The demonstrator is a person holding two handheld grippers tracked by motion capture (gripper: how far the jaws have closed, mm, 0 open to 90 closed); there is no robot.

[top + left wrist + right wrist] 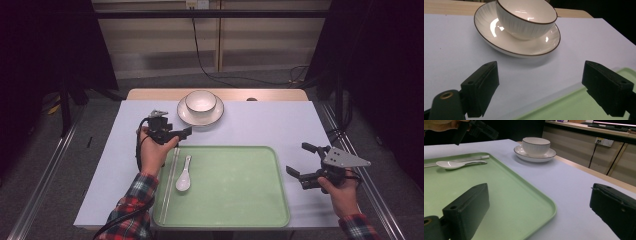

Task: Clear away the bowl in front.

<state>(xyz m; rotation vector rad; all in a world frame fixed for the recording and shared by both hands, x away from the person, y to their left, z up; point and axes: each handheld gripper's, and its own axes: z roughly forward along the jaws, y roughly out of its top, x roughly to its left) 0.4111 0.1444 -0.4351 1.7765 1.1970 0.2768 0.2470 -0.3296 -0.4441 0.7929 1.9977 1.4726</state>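
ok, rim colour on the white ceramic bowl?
Thin dark brown line on the white ceramic bowl; clearest in the left gripper view.

On the table, the tray lies at the near middle, and the bowl sits in the plate at about eleven o'clock from the tray's centre, beyond its far edge. In the tray, the spoon lies by the nine o'clock edge, bowl end toward six o'clock, with what seems to be a pair of chopsticks just beside it on its nine o'clock side, parallel to that edge. The left gripper hovers over the tray's far left corner at ten o'clock, between spoon and plate, and the right gripper is at three o'clock, just off the tray's right edge.
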